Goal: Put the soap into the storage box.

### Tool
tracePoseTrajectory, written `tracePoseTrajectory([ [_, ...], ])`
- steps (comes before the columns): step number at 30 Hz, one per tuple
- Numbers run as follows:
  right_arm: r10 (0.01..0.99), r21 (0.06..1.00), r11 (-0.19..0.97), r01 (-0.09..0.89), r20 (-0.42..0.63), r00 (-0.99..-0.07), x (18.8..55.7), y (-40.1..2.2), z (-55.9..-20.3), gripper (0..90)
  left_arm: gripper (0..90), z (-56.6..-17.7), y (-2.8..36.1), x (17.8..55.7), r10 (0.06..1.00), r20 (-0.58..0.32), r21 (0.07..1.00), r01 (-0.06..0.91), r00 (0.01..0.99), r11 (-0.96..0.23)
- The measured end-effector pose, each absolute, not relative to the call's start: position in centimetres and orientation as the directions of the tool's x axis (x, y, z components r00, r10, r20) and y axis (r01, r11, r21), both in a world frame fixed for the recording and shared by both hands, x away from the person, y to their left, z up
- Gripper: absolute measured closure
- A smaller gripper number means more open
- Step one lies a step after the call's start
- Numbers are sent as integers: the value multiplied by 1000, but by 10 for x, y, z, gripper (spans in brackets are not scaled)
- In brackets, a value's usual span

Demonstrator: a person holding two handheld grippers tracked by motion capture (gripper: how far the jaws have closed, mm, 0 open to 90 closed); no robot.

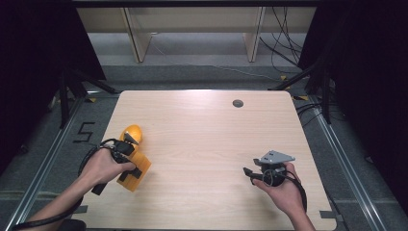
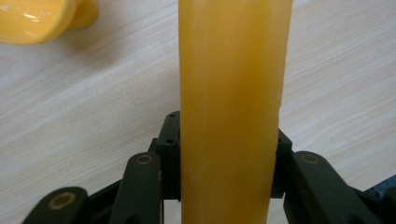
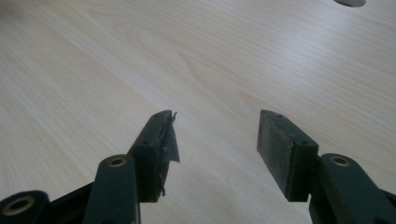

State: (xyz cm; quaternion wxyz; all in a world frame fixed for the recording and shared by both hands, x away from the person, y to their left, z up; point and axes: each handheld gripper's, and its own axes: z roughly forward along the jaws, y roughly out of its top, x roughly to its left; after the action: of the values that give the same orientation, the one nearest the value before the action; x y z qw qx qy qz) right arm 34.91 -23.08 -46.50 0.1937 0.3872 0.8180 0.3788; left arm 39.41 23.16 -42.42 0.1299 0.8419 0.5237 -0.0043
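A pale wooden table (image 1: 207, 139) sits before empty shelving. The left gripper (image 1: 126, 154) clamps an orange slab (image 2: 231, 116) edgewise — likely for carrying — near the table's left edge beside a yellow cup (image 1: 132, 133). The right gripper (image 1: 251, 173) rests idle, jaws wide and empty.

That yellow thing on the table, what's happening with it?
A person's left gripper is clamped on a flat yellow translucent slab, holding it near the left side of the light wooden table. A rounded yellow plastic cup sits just beyond it. The right gripper waits open above bare wood, holding nothing.
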Motion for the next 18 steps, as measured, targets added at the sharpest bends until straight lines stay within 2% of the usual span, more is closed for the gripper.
tracePoseTrajectory([
  [7, 780, 770, 413, 487, -24, -625, 349, -231, -465, 464, 605, -426, 238, 398, 894, -141, 208, 896, 425, -393],
  [8, 780, 770, 413, 487, -23, -625, 349, -231, -465, 464, 604, -424, 235, 396, 917, -161, 180, 924, 365, -336],
  [18, 787, 769, 399, 499, -9, -616, 349, -230, -464, 464, 604, -421, 244, 402, 930, -163, 199, 935, 328, -295],
])
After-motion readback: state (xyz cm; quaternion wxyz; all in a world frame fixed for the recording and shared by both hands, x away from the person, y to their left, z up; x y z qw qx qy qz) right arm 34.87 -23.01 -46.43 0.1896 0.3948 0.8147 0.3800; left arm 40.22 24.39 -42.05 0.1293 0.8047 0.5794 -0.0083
